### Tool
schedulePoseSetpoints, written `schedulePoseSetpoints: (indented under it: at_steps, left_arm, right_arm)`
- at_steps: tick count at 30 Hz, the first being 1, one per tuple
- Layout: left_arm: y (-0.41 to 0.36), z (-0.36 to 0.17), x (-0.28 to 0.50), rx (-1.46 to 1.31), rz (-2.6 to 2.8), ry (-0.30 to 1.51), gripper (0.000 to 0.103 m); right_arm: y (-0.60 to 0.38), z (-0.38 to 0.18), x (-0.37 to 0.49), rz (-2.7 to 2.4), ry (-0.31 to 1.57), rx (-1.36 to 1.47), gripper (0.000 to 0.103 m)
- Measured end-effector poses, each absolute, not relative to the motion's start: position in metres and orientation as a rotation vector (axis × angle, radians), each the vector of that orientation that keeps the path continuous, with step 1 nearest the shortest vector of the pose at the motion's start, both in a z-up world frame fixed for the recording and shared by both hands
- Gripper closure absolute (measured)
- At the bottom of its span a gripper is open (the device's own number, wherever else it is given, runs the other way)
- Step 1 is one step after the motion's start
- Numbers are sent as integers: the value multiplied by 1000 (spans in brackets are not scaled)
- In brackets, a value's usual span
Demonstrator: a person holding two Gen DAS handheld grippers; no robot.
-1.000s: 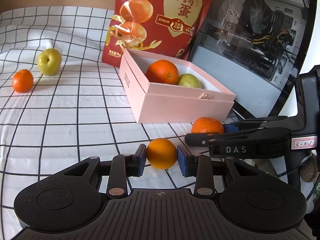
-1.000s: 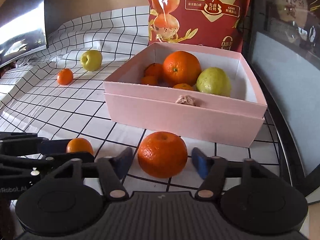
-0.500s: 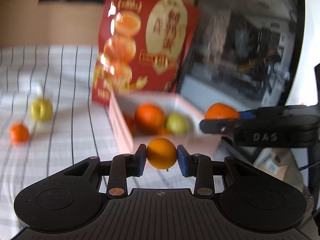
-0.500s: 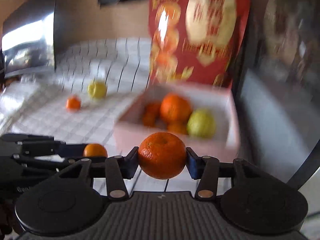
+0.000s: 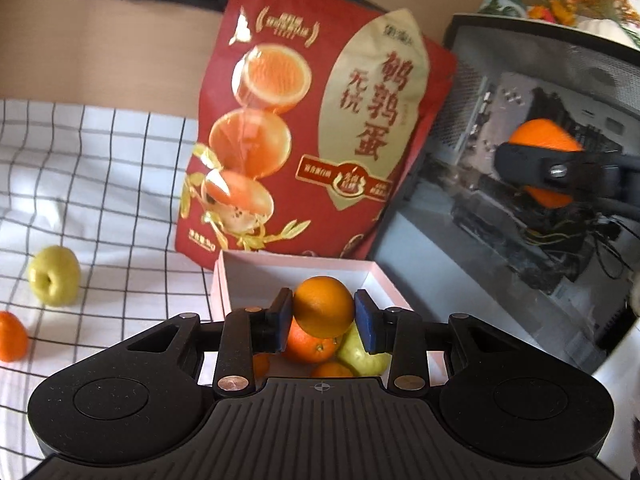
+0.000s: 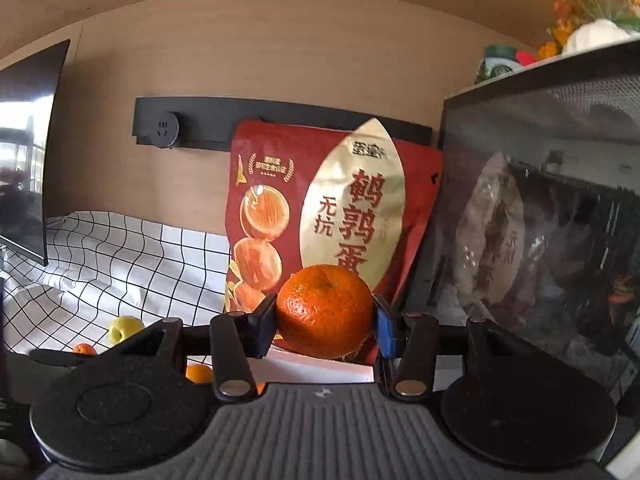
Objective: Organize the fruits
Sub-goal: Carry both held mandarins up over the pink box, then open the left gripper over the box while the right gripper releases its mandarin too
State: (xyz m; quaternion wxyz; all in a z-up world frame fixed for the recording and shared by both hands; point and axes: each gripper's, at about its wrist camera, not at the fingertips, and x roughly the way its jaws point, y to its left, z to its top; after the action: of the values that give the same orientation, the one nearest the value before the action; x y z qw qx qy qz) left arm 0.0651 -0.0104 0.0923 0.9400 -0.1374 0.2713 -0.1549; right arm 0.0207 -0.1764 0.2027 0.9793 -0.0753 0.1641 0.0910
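Both fruits lifted off counter since a second ago. Left gripper [image 5: 322, 326] clamped on small orange [image 5: 323, 306], above pink box [image 5: 296, 266]. Right gripper [image 6: 325, 326], just closed, clamped on mandarin [image 6: 325, 311], higher. Step: carrying. Next: lower over box, release gently among fruit inside.

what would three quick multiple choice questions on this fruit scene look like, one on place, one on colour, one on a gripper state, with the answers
1. Where does the green apple lie?
A. on the checked cloth, left of the pink box
B. inside the box
C. on top of the red bag

2. What colour is the fruit in the left gripper?
A. green
B. orange
C. red

3. How is the right gripper?
A. open and empty
B. shut on nothing
C. shut on a mandarin

Answers:
1 A, the apple sits on the cloth beside a small orange fruit.
2 B, an orange sits between its pads.
3 C, both pads press the mandarin's sides.
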Motion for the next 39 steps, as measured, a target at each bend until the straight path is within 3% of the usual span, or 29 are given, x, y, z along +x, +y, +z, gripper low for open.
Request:
schedulePoseSetpoints:
  at_steps: [4, 9, 18, 32, 36, 39]
  left_arm:
    - [-17, 75, 83, -259, -328, 571, 65]
    - [-44, 57, 94, -35, -305, 619, 65]
    - [-20, 76, 77, -120, -340, 503, 64]
    - [103, 69, 68, -272, -122, 432, 64]
    - [157, 51, 60, -332, -31, 439, 64]
    - [197, 32, 50, -444, 32, 417, 64]
  right_arm:
    - [-170, 201, 26, 201, 345, -157, 55]
    - [-165, 192, 33, 197, 370, -148, 55]
    - [-171, 182, 38, 186, 400, -129, 55]
    - [-176, 119, 92, 241, 676, 15, 54]
    - [-167, 103, 94, 219, 683, -36, 37]
    - [-156, 108, 85, 239, 643, -59, 36]
